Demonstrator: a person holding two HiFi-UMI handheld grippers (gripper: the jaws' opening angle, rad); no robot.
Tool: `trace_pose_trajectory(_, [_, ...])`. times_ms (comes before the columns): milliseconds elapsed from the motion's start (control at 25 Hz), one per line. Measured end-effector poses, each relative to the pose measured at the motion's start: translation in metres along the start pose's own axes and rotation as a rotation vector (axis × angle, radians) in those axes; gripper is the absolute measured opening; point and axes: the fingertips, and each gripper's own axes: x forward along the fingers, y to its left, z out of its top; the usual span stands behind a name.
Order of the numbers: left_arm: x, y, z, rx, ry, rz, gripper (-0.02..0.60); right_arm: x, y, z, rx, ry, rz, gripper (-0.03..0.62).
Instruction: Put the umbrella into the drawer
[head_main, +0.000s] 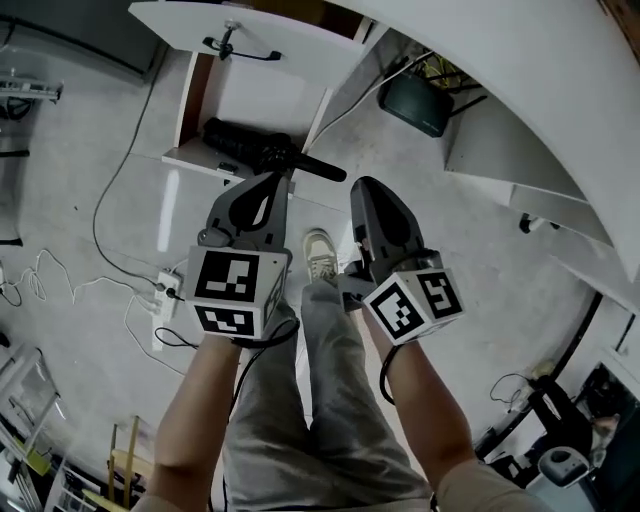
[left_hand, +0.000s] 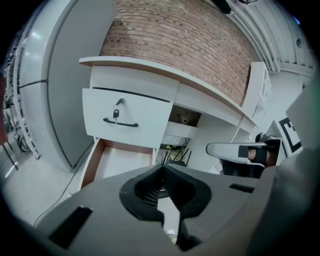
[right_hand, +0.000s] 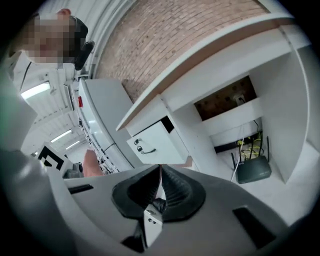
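umbrella (head_main: 245, 142) lies in the open drawer (head_main: 270, 105), upper middle of the head view. your left gripper (head_main: 285, 177) and right gripper (head_main: 365, 187), just below it in the frame, have jaws pressed together, holding nothing.

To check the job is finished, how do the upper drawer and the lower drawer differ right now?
The lower drawer is pulled far out; the upper drawer sits much further in. The lower drawer holds the black umbrella; the upper drawer's inside is hidden. Both are white.
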Motion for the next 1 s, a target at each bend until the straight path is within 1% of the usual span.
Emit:
trace_pose_trajectory(120, [-0.031,0.006,0.031,-0.039,-0.044,0.029,0.008,-0.004,0.038,0.039,-0.091,-0.016,0.051,0.017])
trace_pose_trajectory(240, [-0.062,0.005,0.063,-0.036,-0.079,0.055,0.008,-0.014,0.071,0.077,-0.199,-0.028,0.086,0.014])
trace_pose_trajectory(320, [-0.084,0.003,0.082,-0.033,-0.093,0.066,0.008,-0.024,0.091,0.101,-0.231,-0.036,0.098,0.014])
trace_pose_trajectory(480, [-0.128,0.001,0.126,-0.034,-0.140,0.093,0.008,-0.042,0.130,0.153,-0.259,-0.074,0.115,0.012])
trace_pose_trajectory(600, [-0.159,0.003,0.162,0.019,-0.164,0.123,0.008,-0.051,0.160,0.196,-0.248,-0.105,0.109,0.011])
trace_pose_trajectory(720, [-0.189,-0.004,0.191,0.032,-0.170,0.108,0.008,-0.062,0.192,0.236,-0.228,-0.116,0.115,0.009])
trace_pose_trajectory(840, [-0.216,-0.012,0.223,0.051,-0.189,0.100,0.008,-0.072,0.226,0.274,-0.238,-0.123,0.148,0.009])
trace_pose_trajectory(1000, [-0.256,-0.021,0.273,0.068,-0.253,0.106,0.008,-0.090,0.272,0.322,-0.257,-0.159,0.215,0.009])
